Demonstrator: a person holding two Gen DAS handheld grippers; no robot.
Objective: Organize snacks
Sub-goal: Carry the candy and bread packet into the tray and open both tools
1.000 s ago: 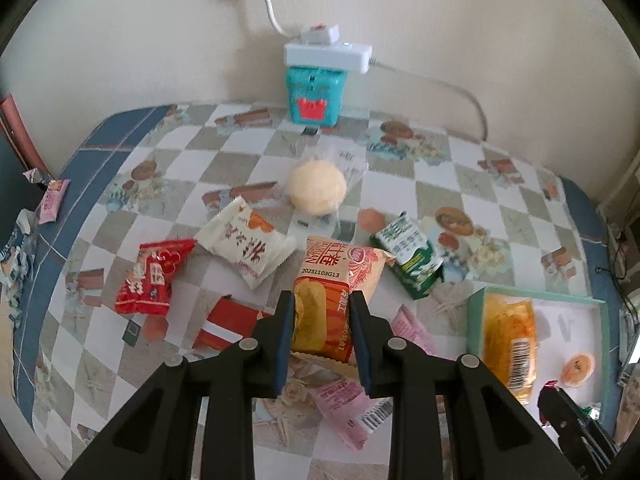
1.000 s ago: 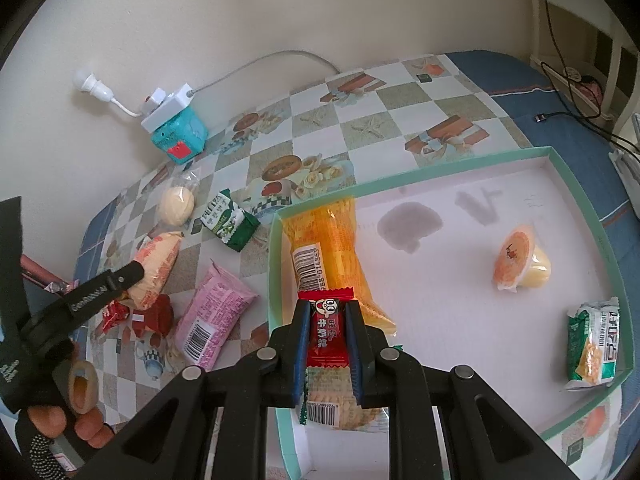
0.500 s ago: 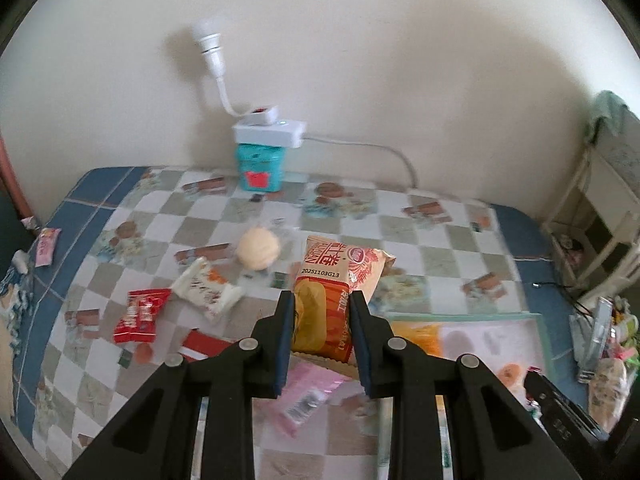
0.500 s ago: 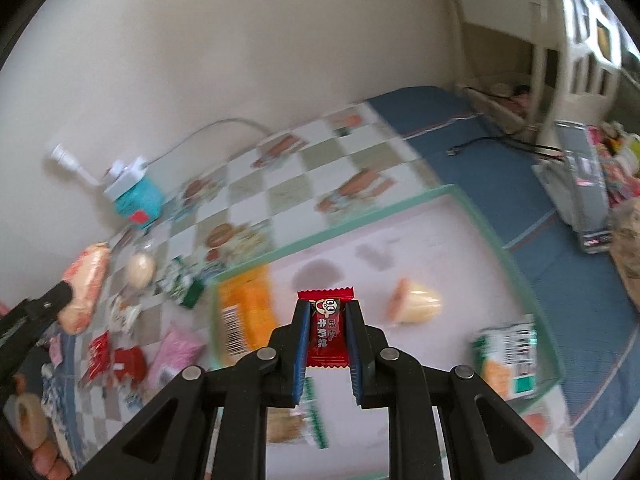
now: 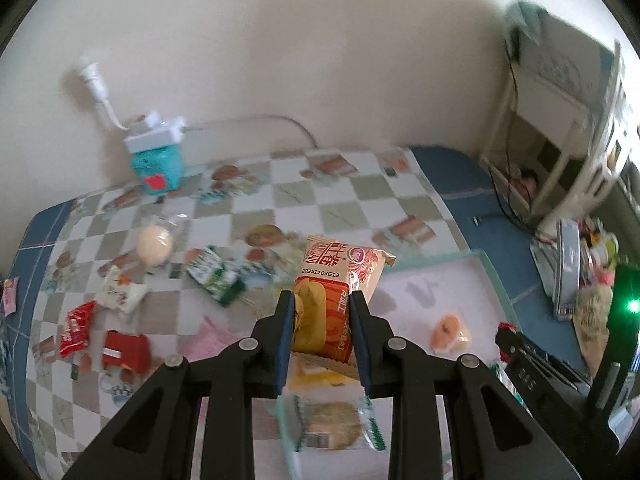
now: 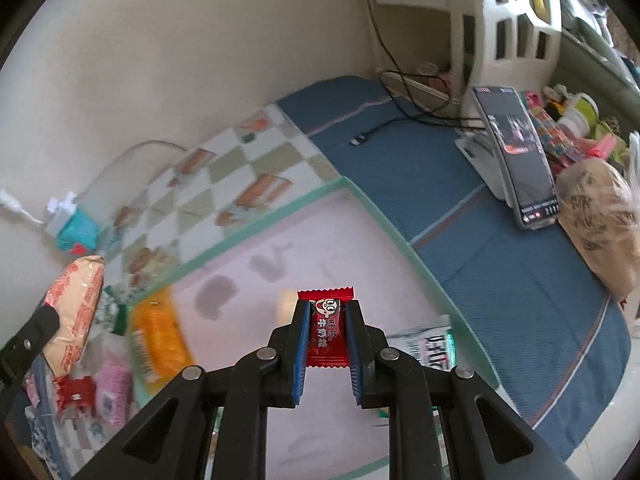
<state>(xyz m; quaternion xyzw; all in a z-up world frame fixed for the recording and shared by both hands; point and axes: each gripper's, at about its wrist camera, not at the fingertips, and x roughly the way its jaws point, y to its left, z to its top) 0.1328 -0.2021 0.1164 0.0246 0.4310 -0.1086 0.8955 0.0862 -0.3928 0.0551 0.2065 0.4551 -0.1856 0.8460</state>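
Observation:
My left gripper [image 5: 322, 300] is shut on an orange and white snack bag [image 5: 334, 296], held in the air above the near left part of the green-rimmed tray [image 5: 460, 258]. My right gripper [image 6: 326, 308] is shut on a small red candy packet [image 6: 326, 330], hanging over the tray [image 6: 280, 216]. In the tray lie an orange packet [image 6: 160, 336], a jelly cup [image 5: 450, 330], a white and green packet [image 6: 430, 348] and a biscuit pack [image 5: 332, 426]. The snack bag [image 6: 74, 304] also shows at the left edge of the right wrist view.
Loose snacks lie on the checkered cloth: a round bun [image 5: 154, 240], a green packet [image 5: 214, 272], a white packet [image 5: 120, 294], red packets [image 5: 76, 328] and a pink one [image 5: 208, 338]. A teal box [image 5: 158, 164] with a power strip stands by the wall. A phone [image 6: 516, 160] stands to the right.
Both grippers have swung right, carrying their packets from the snack pile side to above the tray. The loose snacks have slid to the left of both views.

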